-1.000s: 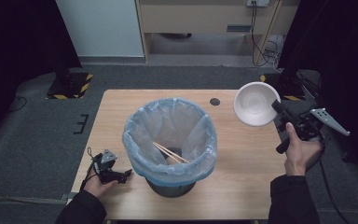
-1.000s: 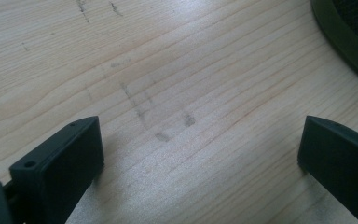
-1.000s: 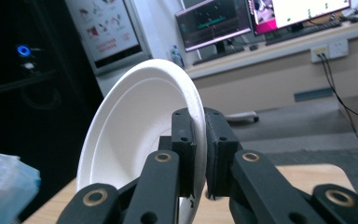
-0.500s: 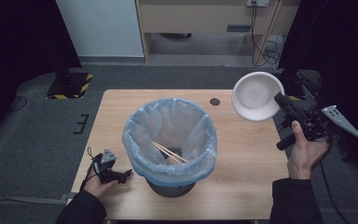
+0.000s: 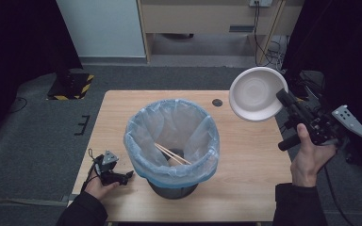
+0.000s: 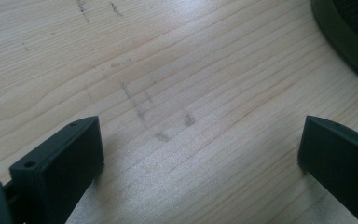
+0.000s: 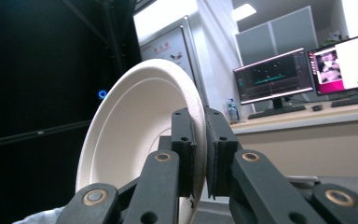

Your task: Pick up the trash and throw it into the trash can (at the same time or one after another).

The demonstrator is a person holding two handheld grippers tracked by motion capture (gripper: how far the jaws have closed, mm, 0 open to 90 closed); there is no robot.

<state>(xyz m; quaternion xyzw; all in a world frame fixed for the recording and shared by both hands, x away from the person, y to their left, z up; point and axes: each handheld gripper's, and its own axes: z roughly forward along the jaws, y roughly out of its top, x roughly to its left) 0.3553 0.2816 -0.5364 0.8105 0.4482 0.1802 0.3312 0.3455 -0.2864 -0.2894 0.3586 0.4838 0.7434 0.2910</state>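
Bowl [image 5: 257,92]: one, clamped by right tongs [image 5: 283,96]; chopsticks [image 5: 172,154]: two.

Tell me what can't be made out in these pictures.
- Bin bottom, high view: the blue liner hides what lies under the chopsticks.
- Bowl outside, right gripper view: turned away, partly behind the jaws.
- Left gripper jaws, high view: too small to judge.
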